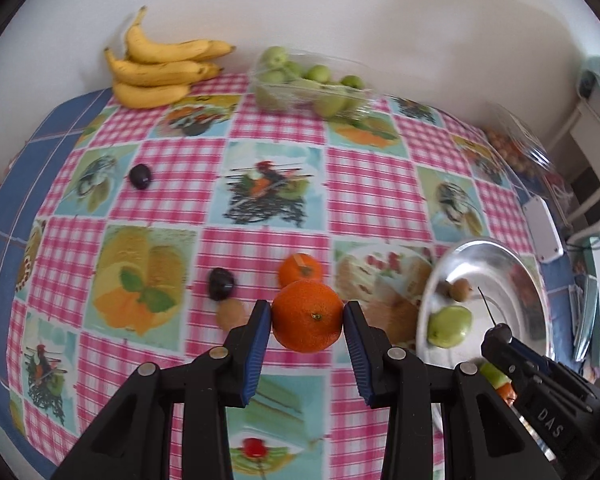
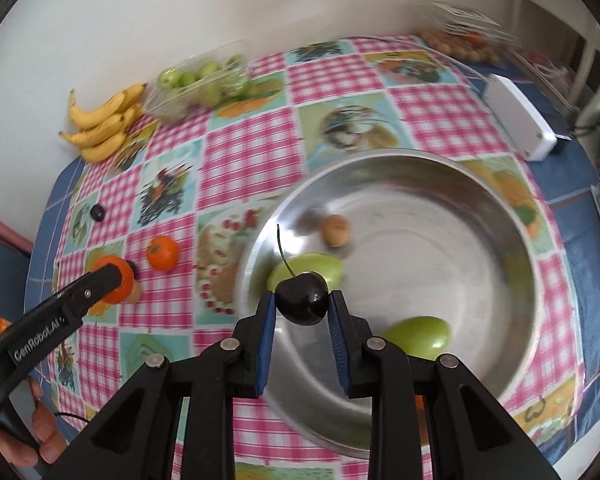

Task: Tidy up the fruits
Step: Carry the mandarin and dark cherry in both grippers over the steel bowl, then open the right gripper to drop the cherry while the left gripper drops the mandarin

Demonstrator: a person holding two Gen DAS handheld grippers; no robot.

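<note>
above the near left rim of the round shiny steel bowl, the right gripper clenches a dark stemmed cherry, while the left gripper, clasping a round orange mandarin, hangs over the checked tabletop farther left.

Left hand-held gripper clamped, right hand-held gripper clamped

Left hand-held gripper clamps mandarin above tablecloth.
</note>
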